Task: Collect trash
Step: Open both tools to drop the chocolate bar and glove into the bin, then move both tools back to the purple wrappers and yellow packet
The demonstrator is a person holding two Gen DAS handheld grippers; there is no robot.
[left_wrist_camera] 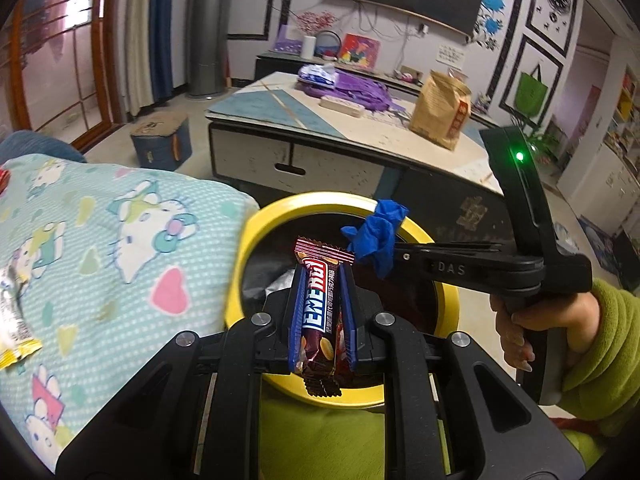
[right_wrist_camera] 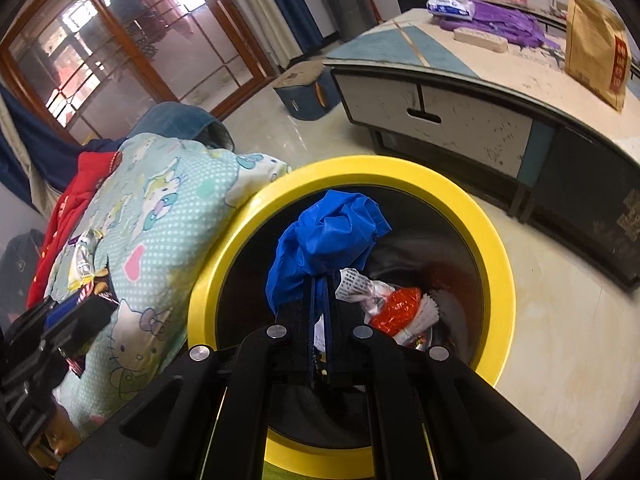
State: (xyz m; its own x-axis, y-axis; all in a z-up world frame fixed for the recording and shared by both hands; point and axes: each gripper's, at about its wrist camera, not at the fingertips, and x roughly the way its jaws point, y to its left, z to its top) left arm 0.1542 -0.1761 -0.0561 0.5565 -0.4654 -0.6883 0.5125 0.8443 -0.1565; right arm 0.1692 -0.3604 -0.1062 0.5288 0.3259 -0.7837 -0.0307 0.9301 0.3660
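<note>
Fingers of the left hand-held gripper (left_wrist_camera: 322, 312) are clamped on a candy bar (left_wrist_camera: 322, 312), pinching it flat across its middle. The bar stands on end, one crimped end up and one hanging down, right above the yellow bin (left_wrist_camera: 240, 264). It looks light, with a shiny wrapper that could slip, so the grip on the flat middle looks right. Pinching the thin crimped ends would hold less well.

The right hand-held gripper (right_wrist_camera: 320, 300) is squeezed shut on a blue glove (right_wrist_camera: 324, 236). The glove is soft and floppy and weighs almost nothing. It bunches up above the fingertips and hangs over the open bin. Any fold will do for a hold, and it should just flop down when let go.

Inside the bin lie a red foil wrapper (right_wrist_camera: 396, 312) and some white paper bits. I think both pieces are ready to drop in.

Left of the bin is a blanket (left_wrist_camera: 120, 240) with cartoon cats on it. Two more wrappers (left_wrist_camera: 12, 320) lie on it at the far left, so some trash is not yet picked up.

Farther off stands a low worktop (left_wrist_camera: 360, 128) holding a brown paper bag (left_wrist_camera: 440, 112) and purple cloth (left_wrist_camera: 360, 88). A small blue box (left_wrist_camera: 160, 144) sits on the pale floor, with glass doors beyond at the left.
</note>
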